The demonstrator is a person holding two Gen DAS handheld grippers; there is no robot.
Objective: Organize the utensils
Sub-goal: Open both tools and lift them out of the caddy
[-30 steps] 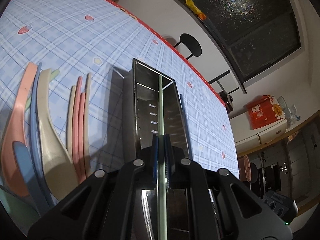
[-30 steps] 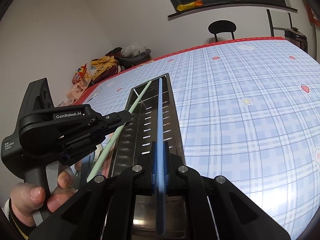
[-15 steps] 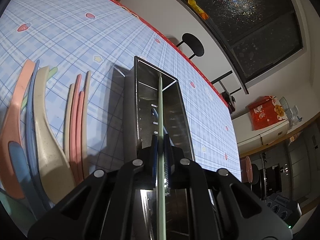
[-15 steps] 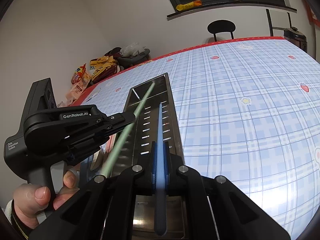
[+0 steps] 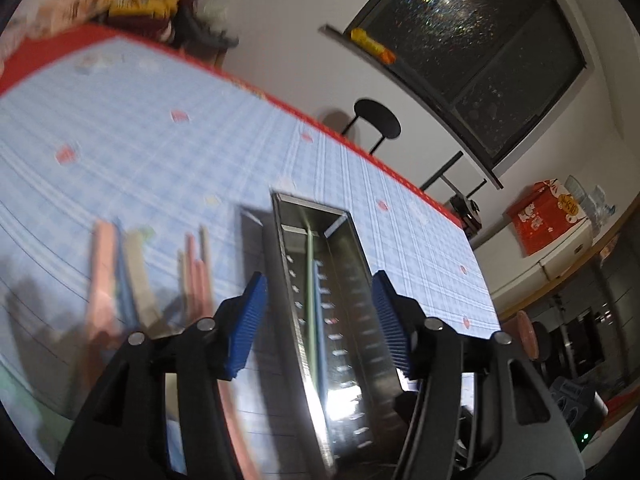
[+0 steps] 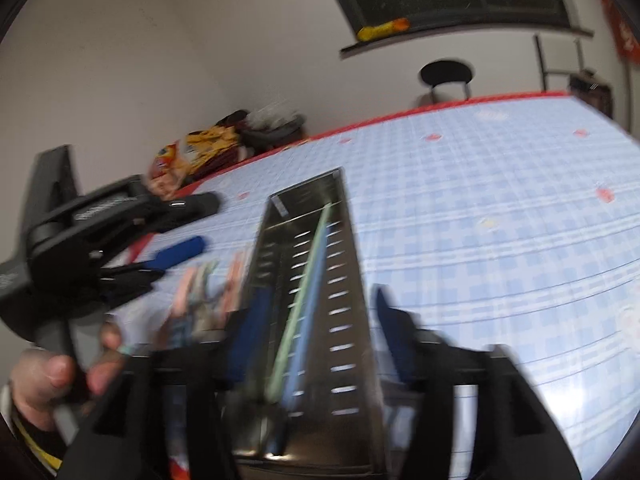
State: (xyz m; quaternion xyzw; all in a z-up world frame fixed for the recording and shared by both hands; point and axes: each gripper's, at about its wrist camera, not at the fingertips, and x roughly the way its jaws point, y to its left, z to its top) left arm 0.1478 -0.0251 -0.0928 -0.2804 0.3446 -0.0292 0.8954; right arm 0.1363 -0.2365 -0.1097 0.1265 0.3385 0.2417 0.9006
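In the left wrist view, the left gripper is standing wide apart and holding nothing. Between its blue pads, the metal holder is lying on the checked tabletop. A green chopstick and a blue chopstick are resting side by side inside it. Blurred spoons are lying to its left.

In the right wrist view, the right gripper is also spread apart and empty, over the same holder.
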